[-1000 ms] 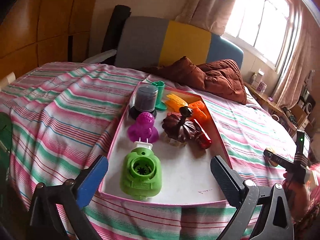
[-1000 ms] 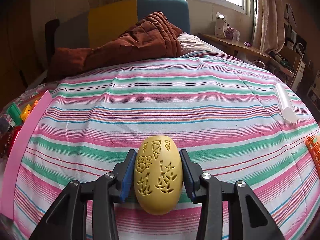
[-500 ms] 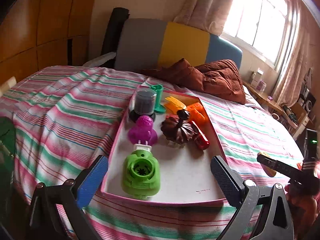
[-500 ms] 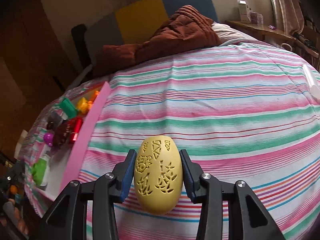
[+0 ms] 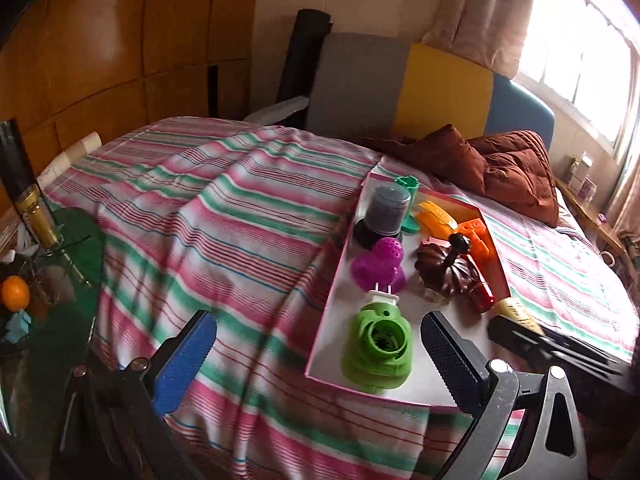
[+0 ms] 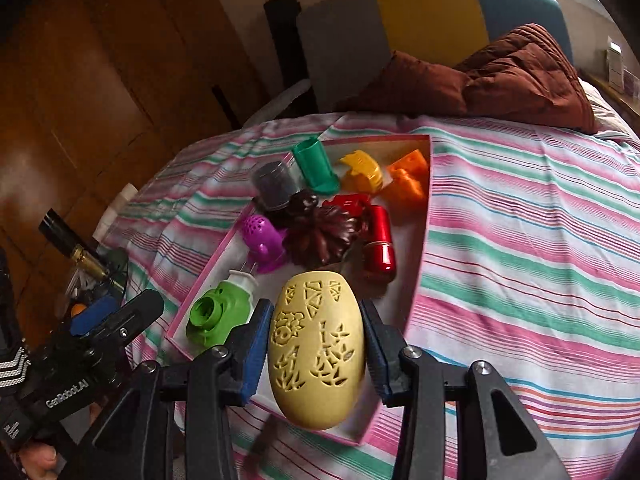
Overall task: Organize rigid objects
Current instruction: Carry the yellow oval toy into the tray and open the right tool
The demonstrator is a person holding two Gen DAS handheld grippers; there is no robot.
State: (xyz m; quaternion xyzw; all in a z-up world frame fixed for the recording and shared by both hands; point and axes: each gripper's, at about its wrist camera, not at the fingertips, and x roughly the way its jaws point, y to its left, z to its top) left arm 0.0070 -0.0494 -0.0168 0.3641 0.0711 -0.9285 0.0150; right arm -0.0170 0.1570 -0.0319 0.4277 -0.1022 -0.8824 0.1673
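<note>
Right gripper [image 6: 316, 346] grips the egg [image 6: 316, 350] over the tray's [image 6: 420, 256] lower edge; I judge placement next: lower onto bare floor, release. Left gripper [image 5: 316, 354] wide, empty.

Overexposed window [image 5: 576, 60] glare, dim left side, fisheye-bent, vignetted edges.
</note>
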